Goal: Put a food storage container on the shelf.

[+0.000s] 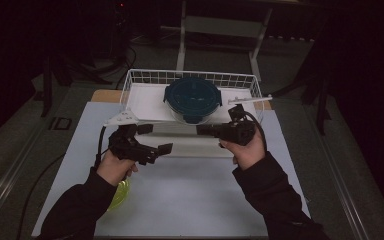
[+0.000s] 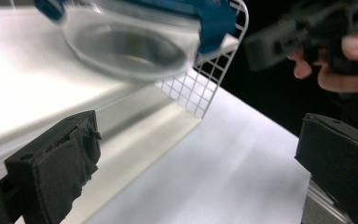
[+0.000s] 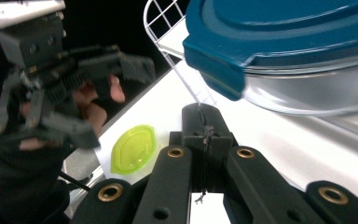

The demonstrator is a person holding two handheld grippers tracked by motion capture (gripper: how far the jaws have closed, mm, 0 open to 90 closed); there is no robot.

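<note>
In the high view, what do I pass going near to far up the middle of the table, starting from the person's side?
Yellow-green lid by the left sleeve → left tongs, open → right tongs, shut on nothing → round glass container with blue lid → far wall of the white wire basket.

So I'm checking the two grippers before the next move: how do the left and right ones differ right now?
The left gripper has its fingers spread wide with nothing between them; the right gripper has its fingers shut together, also on nothing. The left points right and slightly toward the person, the right points straight left. Both are hand-held, black, and hover near the wire basket holding the blue-lidded glass container.
</note>
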